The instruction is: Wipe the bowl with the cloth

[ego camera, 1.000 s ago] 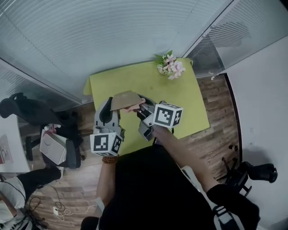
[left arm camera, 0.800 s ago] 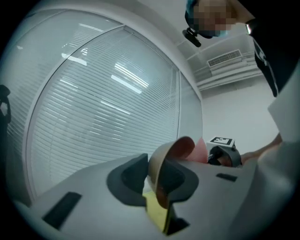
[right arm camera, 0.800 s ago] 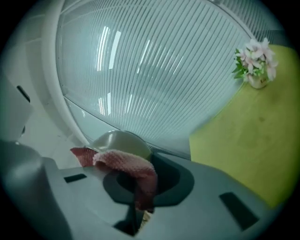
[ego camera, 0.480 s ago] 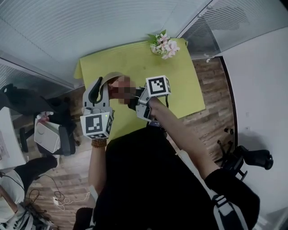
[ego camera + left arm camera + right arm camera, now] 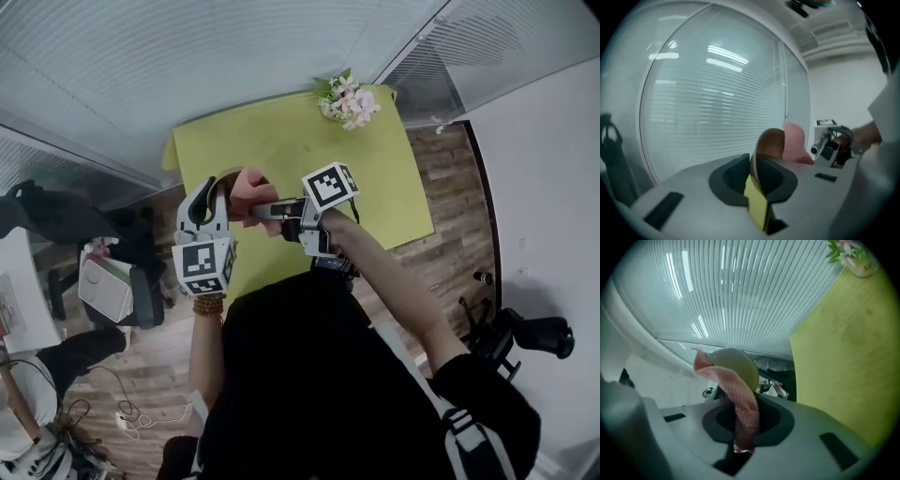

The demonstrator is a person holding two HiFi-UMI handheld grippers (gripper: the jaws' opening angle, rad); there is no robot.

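The bowl (image 5: 223,178), brown outside and pale inside, hangs above the green table's near left part. My left gripper (image 5: 212,187) is shut on its rim, which sits edge-on between the jaws (image 5: 769,140); those jaws have just been closing on it. My right gripper (image 5: 262,212) points left at the bowl and is shut on the pink cloth (image 5: 249,187), though its jaws have just been opening a little. In the right gripper view the cloth (image 5: 740,399) runs up from the jaws and drapes over the bowl (image 5: 738,363).
The green table (image 5: 300,141) carries a small vase of flowers (image 5: 345,98) at its far right corner. Blind-covered glass walls stand behind it. Office chairs stand on the wood floor at left (image 5: 56,220) and right (image 5: 534,337), with a white box (image 5: 105,291) nearby.
Both grippers have sunk a little with the bowl and cloth. The right gripper has rolled and moved left, so more of the pink cloth now lies over the bowl.
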